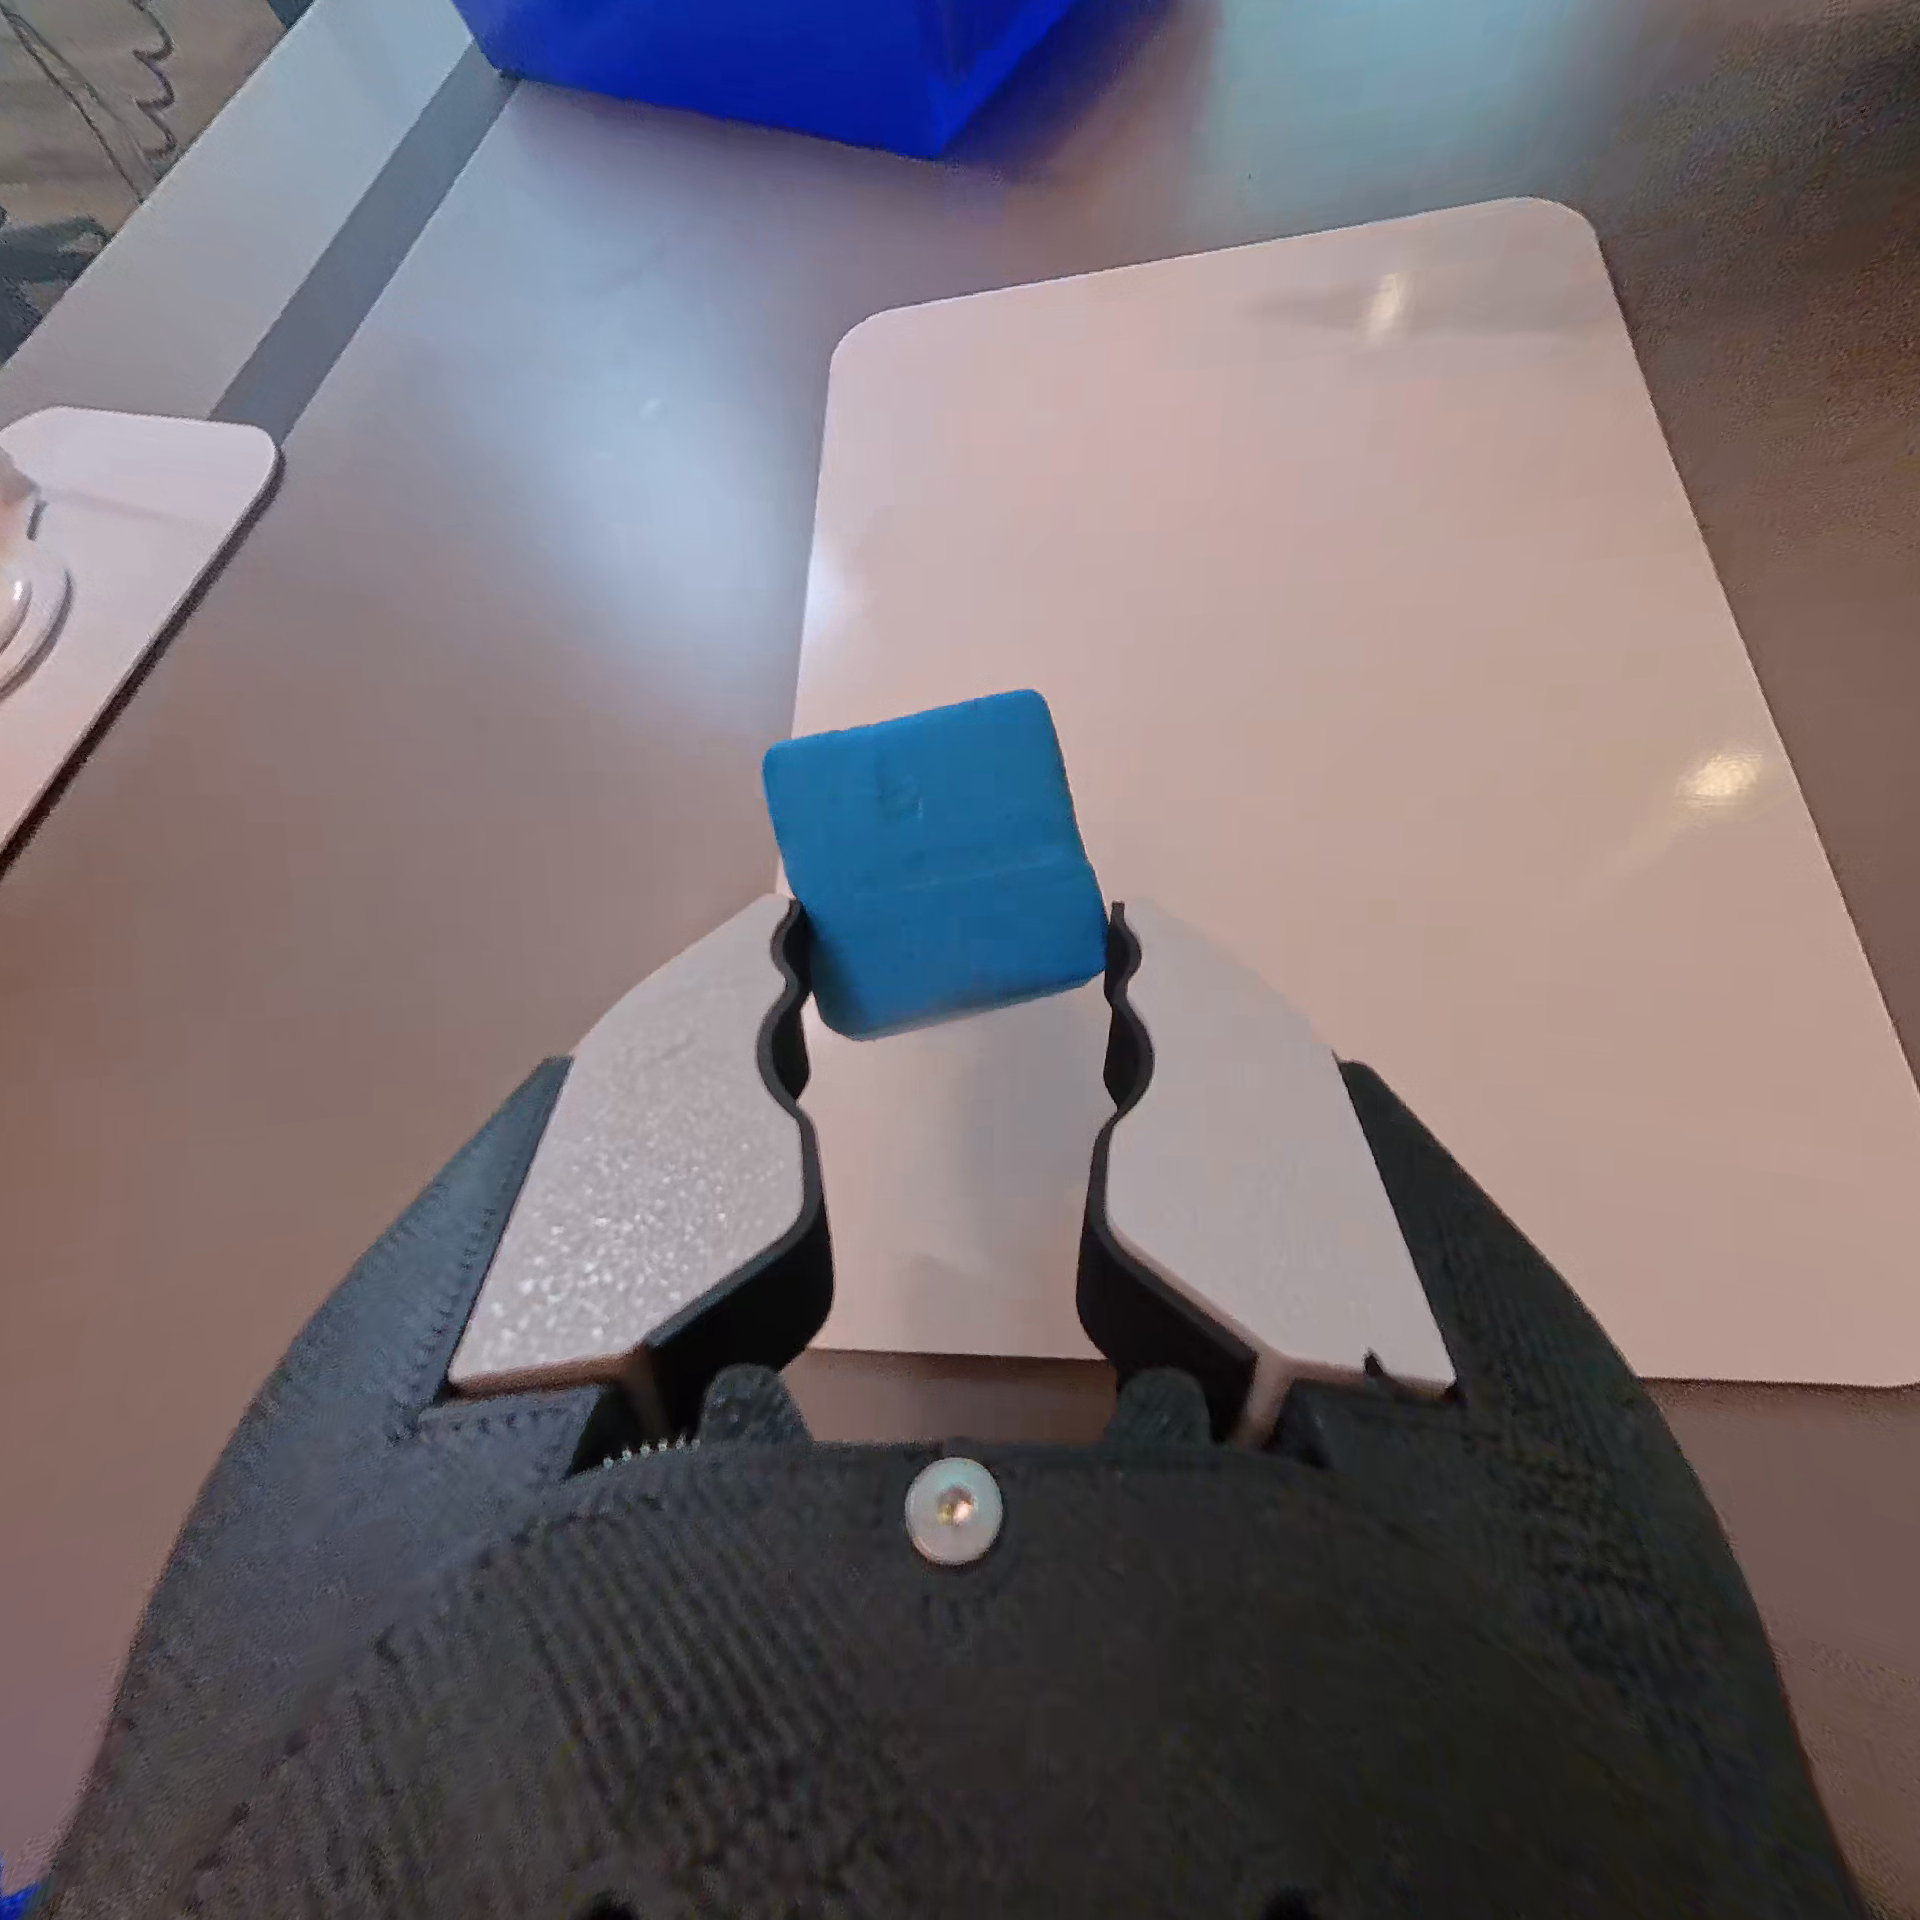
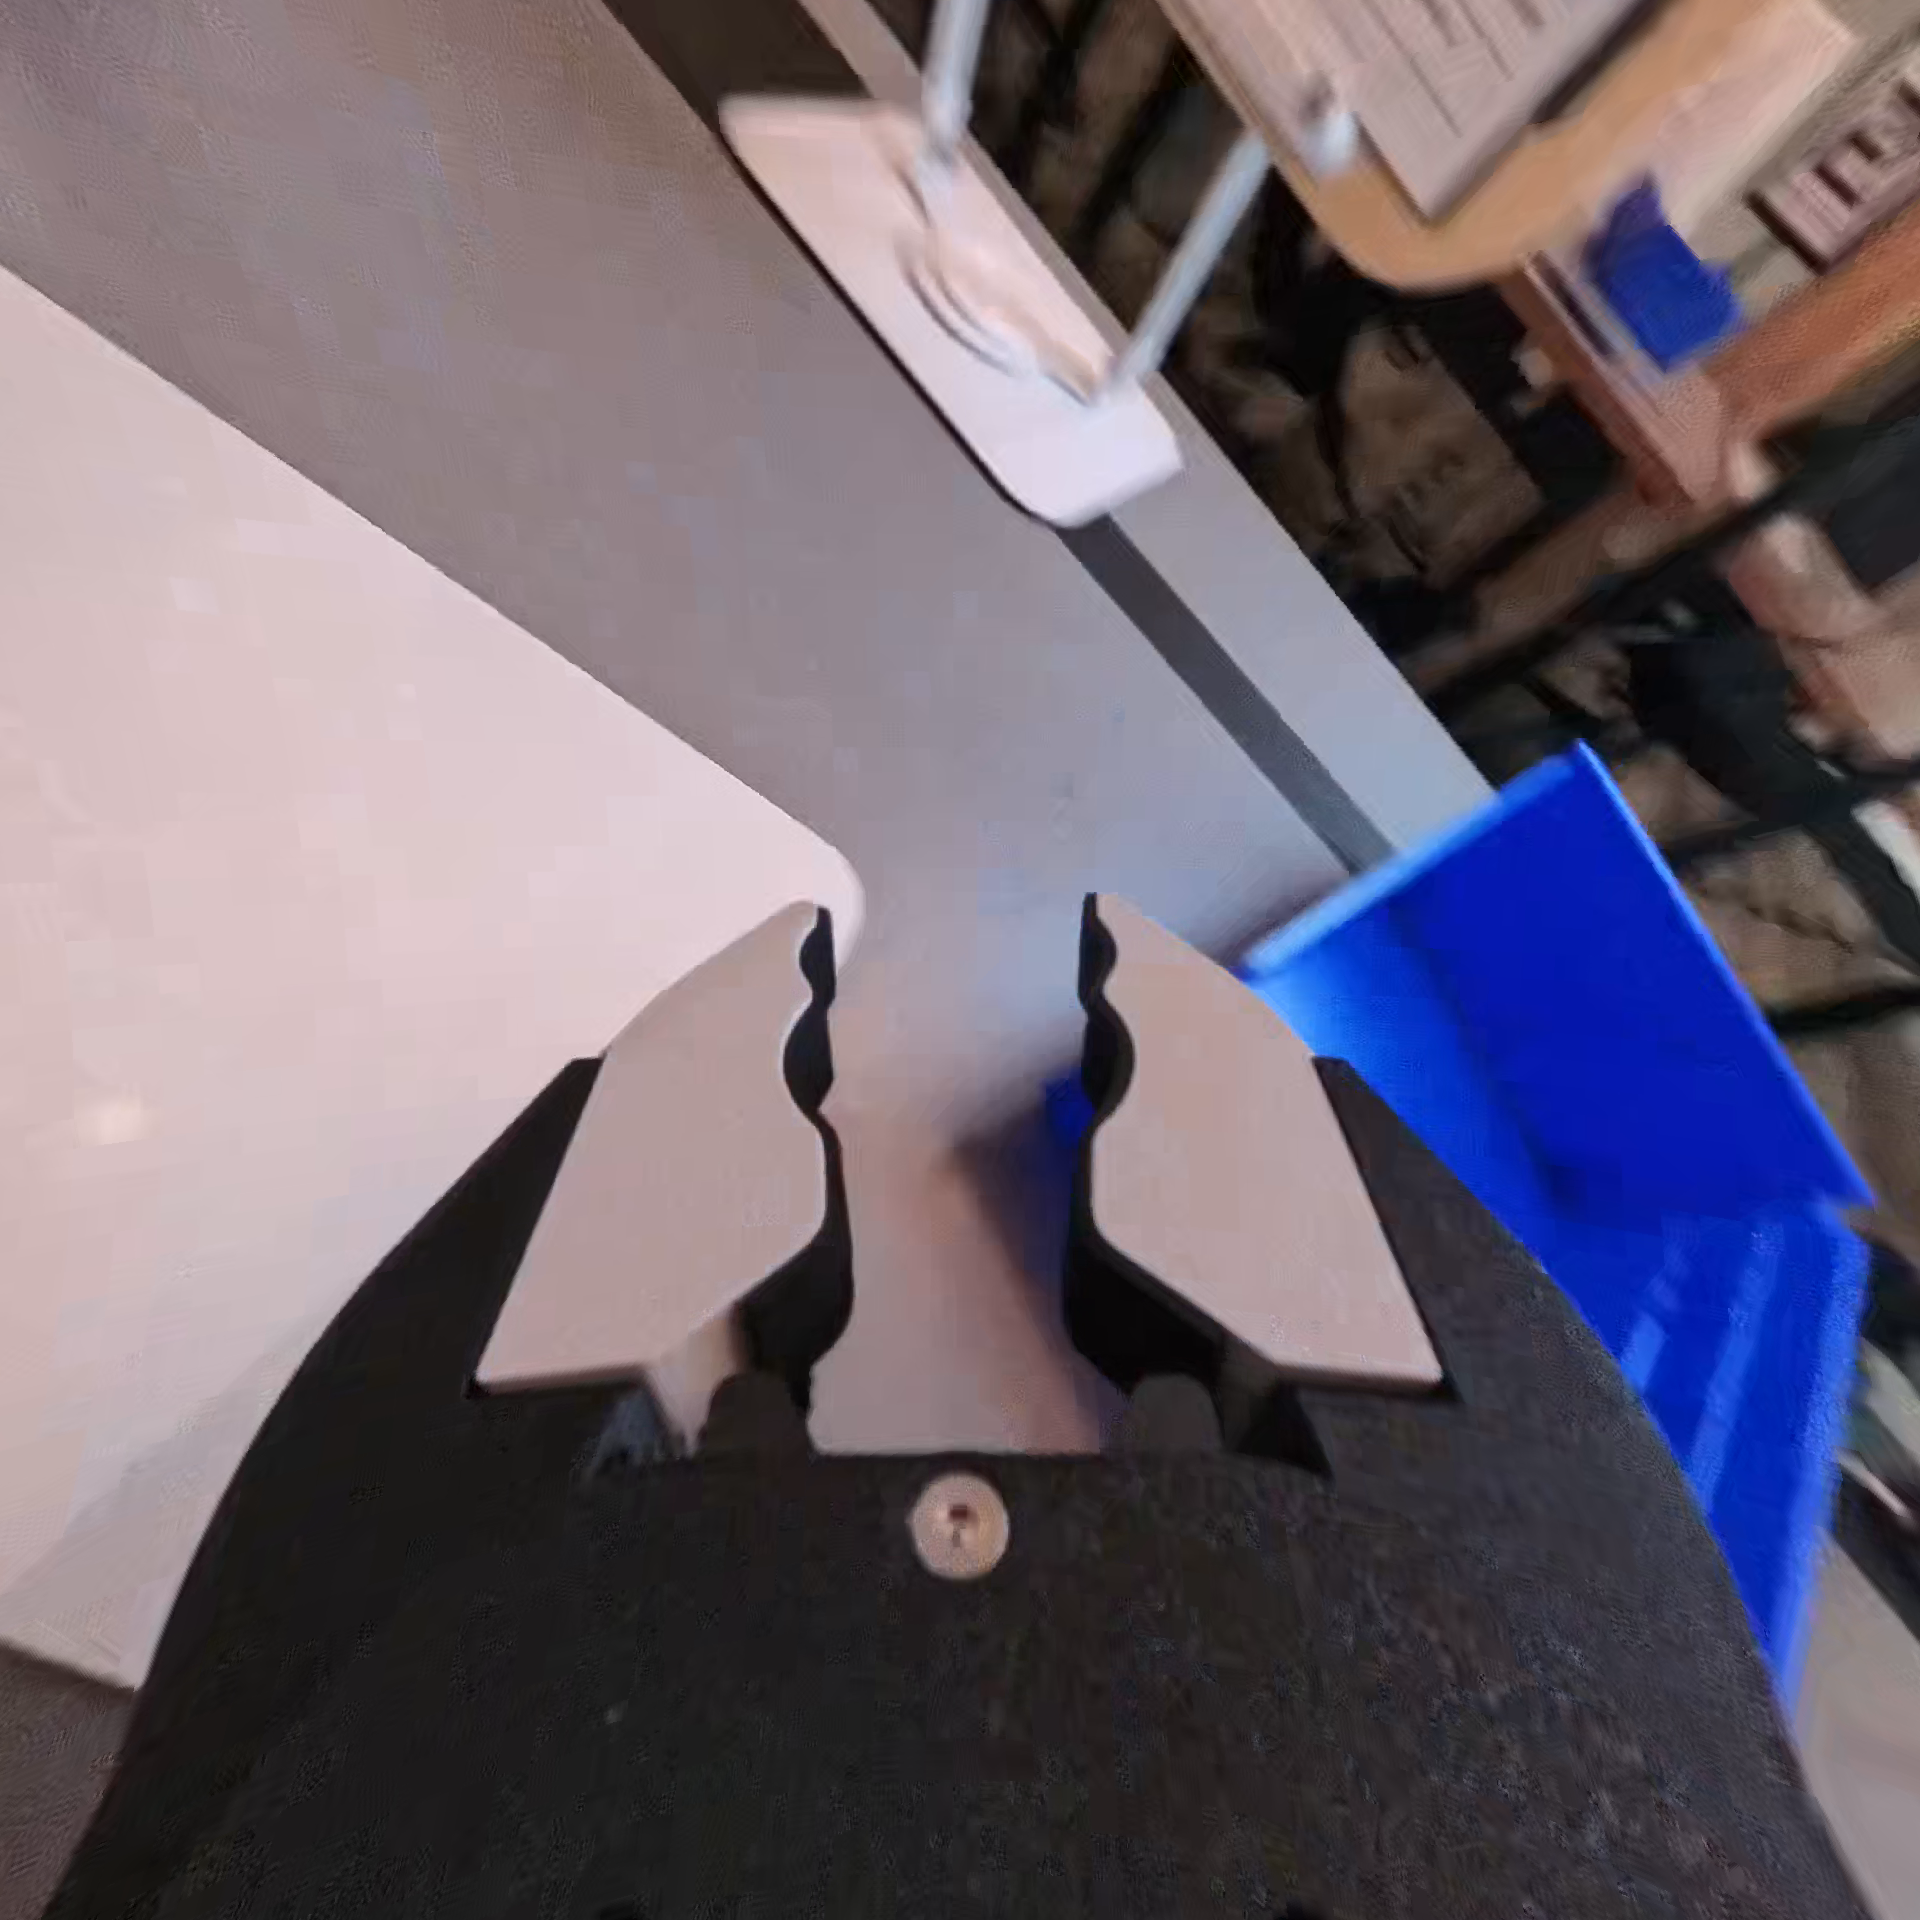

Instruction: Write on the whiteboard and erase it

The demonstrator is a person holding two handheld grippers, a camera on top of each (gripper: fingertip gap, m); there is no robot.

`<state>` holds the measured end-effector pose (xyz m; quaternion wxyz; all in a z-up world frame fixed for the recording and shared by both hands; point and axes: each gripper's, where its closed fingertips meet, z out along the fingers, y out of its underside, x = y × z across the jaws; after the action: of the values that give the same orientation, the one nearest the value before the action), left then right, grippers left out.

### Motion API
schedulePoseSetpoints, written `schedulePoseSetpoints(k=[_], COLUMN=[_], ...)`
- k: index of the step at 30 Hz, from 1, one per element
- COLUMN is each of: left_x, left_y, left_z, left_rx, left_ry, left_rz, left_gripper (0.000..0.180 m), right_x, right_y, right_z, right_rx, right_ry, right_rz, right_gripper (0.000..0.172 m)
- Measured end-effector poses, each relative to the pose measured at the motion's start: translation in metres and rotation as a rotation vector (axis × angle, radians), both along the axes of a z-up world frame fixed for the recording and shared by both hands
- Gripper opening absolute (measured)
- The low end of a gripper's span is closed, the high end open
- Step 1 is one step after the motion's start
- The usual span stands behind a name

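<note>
Two grippers, one blue eraser, one blank whiteboard.

The left gripper (image 1: 951, 914) has its fingertips clamped on a chunky blue eraser (image 1: 930, 857), squarish with rounded corners, tilted a bit and held just above the near left part of the whiteboard (image 1: 1299, 779). The board is plain white, glossy, rounded corners, lying flat on the grey table (image 1: 499, 727). The right gripper (image 2: 956, 914) hangs half-spread with nothing in it, over the table between the board's corner and a blue bin (image 2: 1558, 1039).

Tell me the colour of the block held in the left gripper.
Blue, plain and unpatterned: the eraser block between the left gripper's fingers shows best in the left wrist view.
</note>
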<state>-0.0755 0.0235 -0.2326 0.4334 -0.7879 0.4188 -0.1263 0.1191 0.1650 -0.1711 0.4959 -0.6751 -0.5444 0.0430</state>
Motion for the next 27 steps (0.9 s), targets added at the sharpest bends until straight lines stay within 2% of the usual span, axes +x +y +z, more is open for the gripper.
schedulePoseSetpoints(k=[3, 6, 9, 11, 13, 15, 16, 19, 22, 24, 27], left_x=[0.014, 0.026, 0.032, 0.031, 0.028, 0.022, 0.013, -0.004, -0.012, -0.015, -0.018], left_y=[-0.008, -0.022, -0.034, -0.039, -0.039, -0.03, -0.024, -0.014, -0.013, -0.012, -0.01], left_z=[0.001, 0.004, 0.006, 0.005, 0.005, 0.014, 0.018, 0.034, 0.041, 0.04, 0.033], left_rx=[0.042, 0.096, 0.125, 0.125, 0.128, 0.128, 0.126, 0.133, 0.145, 0.173, 0.168], left_ry=[0.026, 0.058, 0.088, 0.111, 0.102, 0.027, 0.017, -0.094, -0.129, -0.107, -0.082], left_rz=[-0.062, -0.149, -0.217, -0.232, -0.226, -0.146, -0.096, -0.017, 0.022, 0.033, 0.039], left_gripper=[0.055, 0.055, 0.055, 0.055, 0.055, 0.055, 0.061, 0.056, 0.051, 0.049, 0.049], right_x=[-0.084, -0.127, -0.153, -0.165, -0.167, -0.166, -0.164, -0.142, -0.096, -0.075, -0.059], right_y=[-0.087, -0.143, -0.165, -0.174, -0.174, -0.162, -0.143, -0.039, 0.047, 0.076, 0.095], right_z=[0.006, -0.021, -0.048, -0.052, -0.052, -0.044, -0.039, -0.028, -0.043, -0.059, -0.079], right_rx=[-0.188, -0.202, -0.159, -0.175, -0.182, -0.226, -0.229, -0.211, -0.245, -0.233, -0.257], right_ry=[0.147, 0.037, -0.073, -0.045, -0.024, 0.02, 0.041, 0.16, 0.282, 0.272, 0.245], right_rz=[0.455, 0.761, 0.882, 0.918, 0.923, 0.849, 0.757, 0.247, -0.167, -0.308, -0.401], right_gripper=[0.049, 0.061, 0.066, 0.053, 0.053, 0.052, 0.052, 0.053, 0.053, 0.053, 0.053])
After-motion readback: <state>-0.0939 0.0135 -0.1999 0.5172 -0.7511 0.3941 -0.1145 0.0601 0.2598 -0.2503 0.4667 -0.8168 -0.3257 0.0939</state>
